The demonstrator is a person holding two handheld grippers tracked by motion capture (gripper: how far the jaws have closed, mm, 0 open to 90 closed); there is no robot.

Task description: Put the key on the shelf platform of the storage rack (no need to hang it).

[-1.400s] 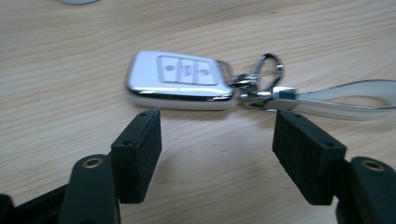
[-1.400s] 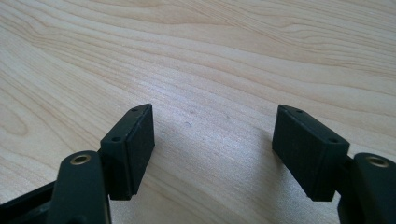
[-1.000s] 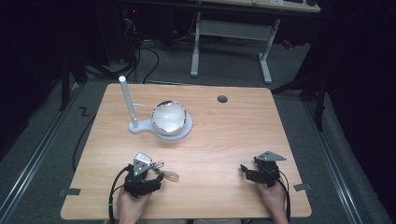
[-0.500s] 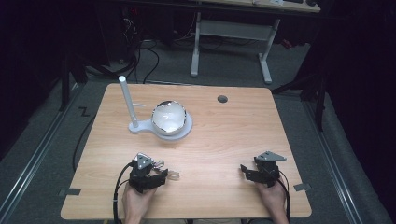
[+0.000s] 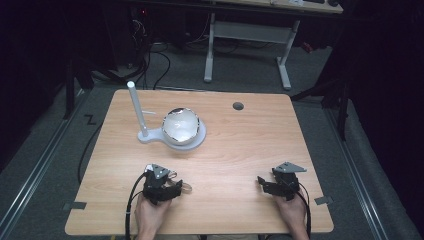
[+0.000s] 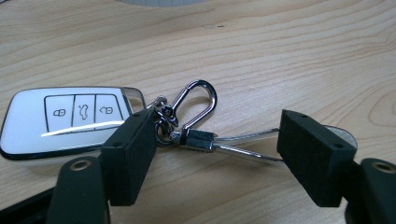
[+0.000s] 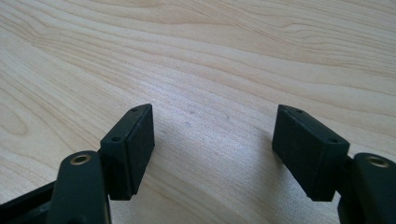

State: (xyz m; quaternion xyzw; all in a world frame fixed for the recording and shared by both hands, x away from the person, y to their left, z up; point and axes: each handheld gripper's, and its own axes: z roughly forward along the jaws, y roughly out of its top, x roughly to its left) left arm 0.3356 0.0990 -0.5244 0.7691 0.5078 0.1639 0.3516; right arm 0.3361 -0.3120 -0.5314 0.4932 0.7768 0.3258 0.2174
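Your left tongs [image 6: 217, 149] are wide open, low over the counter [image 5: 250, 145], straddling the key bunch — nothing gripped yet. Right tongs [image 7: 215, 154] are also wide open and empty, over bare wood near the right front edge.

The bunch lies by your left hand at the front left: white key fob [image 6: 65, 119] just outside the left pad, carabiner [image 6: 198, 100] and split rings between the pads, and a flat chrome strap [image 6: 247, 147] running to the right pad.

Risks, as I judge them:
- Close as you stand and the pads likely land on the thin strap or loose rings — polished metal, so it could skate out or pivot.
- The fob is glossy, rounded plastic and sits off-centre; lifted by the ring, it'll swing and could tug the bunch free.
- The left pad looks like it touches the rings; a nudge could shove the whole bunch along the smooth wood grain.

White stand [image 5: 172, 131] with upright post and shiny bowl-like dish is well apart, mid-counter.
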